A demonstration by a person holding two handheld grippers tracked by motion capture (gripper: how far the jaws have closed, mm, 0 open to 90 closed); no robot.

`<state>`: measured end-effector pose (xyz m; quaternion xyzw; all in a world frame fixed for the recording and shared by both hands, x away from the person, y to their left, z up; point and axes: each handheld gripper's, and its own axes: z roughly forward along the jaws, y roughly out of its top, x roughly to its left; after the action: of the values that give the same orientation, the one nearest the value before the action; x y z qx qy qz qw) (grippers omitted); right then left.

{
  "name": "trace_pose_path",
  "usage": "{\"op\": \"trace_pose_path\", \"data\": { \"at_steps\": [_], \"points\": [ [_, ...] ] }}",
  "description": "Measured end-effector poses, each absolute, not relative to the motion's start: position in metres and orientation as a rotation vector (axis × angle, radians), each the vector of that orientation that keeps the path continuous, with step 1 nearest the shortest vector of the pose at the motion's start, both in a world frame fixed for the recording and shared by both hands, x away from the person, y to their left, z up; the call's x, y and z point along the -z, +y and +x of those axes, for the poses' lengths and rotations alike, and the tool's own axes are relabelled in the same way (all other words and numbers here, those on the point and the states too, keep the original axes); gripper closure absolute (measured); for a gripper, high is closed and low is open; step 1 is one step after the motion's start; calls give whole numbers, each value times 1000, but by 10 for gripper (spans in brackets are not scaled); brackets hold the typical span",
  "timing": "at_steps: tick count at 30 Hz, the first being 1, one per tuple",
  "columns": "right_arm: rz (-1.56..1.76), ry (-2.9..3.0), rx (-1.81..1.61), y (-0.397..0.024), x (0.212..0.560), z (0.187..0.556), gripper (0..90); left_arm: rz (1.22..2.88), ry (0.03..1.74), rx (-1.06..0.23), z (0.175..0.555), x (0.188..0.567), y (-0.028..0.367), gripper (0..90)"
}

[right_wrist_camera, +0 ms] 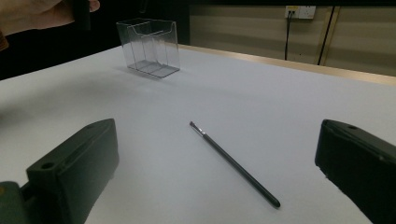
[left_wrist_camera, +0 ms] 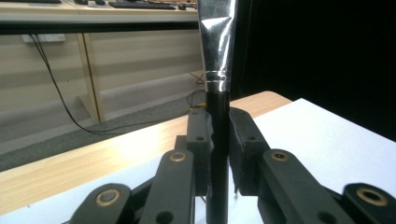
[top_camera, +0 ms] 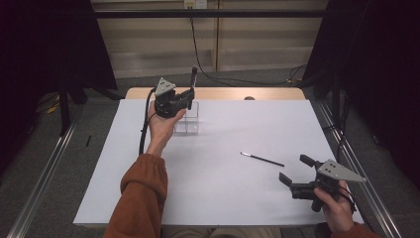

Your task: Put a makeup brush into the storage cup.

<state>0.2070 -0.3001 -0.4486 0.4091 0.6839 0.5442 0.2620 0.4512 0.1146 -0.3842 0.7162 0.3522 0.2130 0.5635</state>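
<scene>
- Brush (left_wrist_camera: 219, 140), a broad one with a black handle and a silver ferrule, stands upright, pinched between the jaws of the left gripper (top_camera: 190, 96); in the left gripper view the handle runs straight up between the two black pads (left_wrist_camera: 198, 140), which press on it from both sides.
- Directly below and just beyond that gripper sits a clear plastic holder (top_camera: 188, 119) with several compartments. The gripper is raised above it, and the brush's lower end seems to hang over its opening, though I cannot tell over which compartment.
- Step in hand, as I judge it: carrying the broad brush to the holder so it can be dropped in upright.
- Next move likely calls for lowering the left gripper straight down until the handle's end is inside one compartment, keeping the brush vertical so it clears the thin dividers, then parting the jaws.
- Right gripper (top_camera: 292, 173) rests low near the table's (top_camera: 223, 198) near edge, its jaws spread wide and holding nothing.
- Ahead of its jaws, well apart from them, a thin black brush (right_wrist_camera: 233, 163) lies flat on the white surface, its small tip pointing toward the holder (right_wrist_camera: 149, 46).
- That thin brush probably comes after; picking it up would need the spread jaws brought down on either side of its slender handle.
</scene>
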Motion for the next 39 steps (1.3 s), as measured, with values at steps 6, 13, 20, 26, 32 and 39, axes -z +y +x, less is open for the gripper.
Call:
{"op": "trace_pose_path", "data": {
  "at_steps": [6, 13, 20, 26, 32, 39],
  "points": [
    [1109, 1853, -1474, -300, 449, 207, 0, 1682, 837, -491, 456, 392, 113, 799],
    [1112, 1852, -1474, -300, 449, 207, 0, 1708, 847, -490, 458, 402, 110, 799],
    [1115, 1850, -1476, -300, 449, 207, 0, 1721, 860, -482, 461, 407, 112, 798],
    [1113, 1850, -1476, -301, 449, 207, 0, 1732, 866, -479, 461, 413, 113, 799],
    [1113, 1850, -1476, -300, 449, 207, 0, 1752, 870, -490, 460, 418, 114, 799],
    [1110, 1854, -1473, -300, 449, 207, 0, 1751, 883, -483, 461, 421, 116, 799]
  ]
}}
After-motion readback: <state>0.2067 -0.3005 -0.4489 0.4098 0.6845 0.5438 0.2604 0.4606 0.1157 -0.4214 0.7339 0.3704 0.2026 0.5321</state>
